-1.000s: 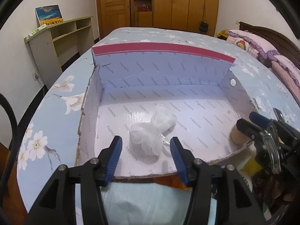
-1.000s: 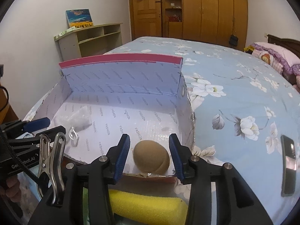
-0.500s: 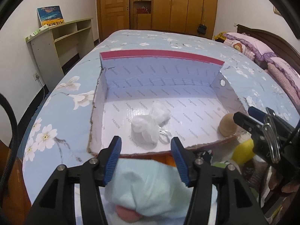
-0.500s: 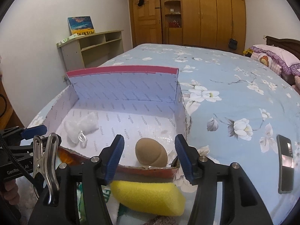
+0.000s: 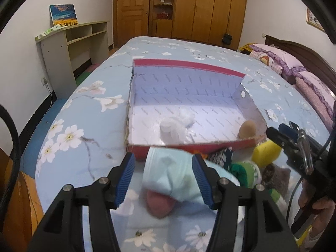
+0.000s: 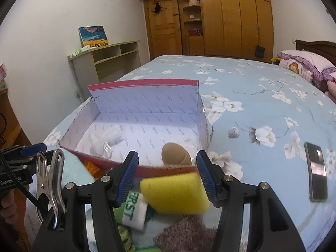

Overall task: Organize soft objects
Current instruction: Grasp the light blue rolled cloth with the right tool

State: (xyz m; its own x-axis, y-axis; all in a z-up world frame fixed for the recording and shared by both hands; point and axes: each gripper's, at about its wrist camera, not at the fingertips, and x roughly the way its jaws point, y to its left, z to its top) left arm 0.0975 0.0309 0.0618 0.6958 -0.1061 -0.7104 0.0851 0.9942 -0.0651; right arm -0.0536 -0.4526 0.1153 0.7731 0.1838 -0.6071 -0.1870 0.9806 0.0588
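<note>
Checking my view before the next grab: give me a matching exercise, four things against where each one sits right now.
Things:
1. yellow sponge
2. tan ball
3. phone
4. white plastic bundle

Places:
A. on the bedspread to the right of the box
B. in the box, near its front left
C. in the box, at its front right corner
D. outside the box, between the open fingers of the right gripper

Pairs: 1-D, 2-C, 3-A, 4-B
</note>
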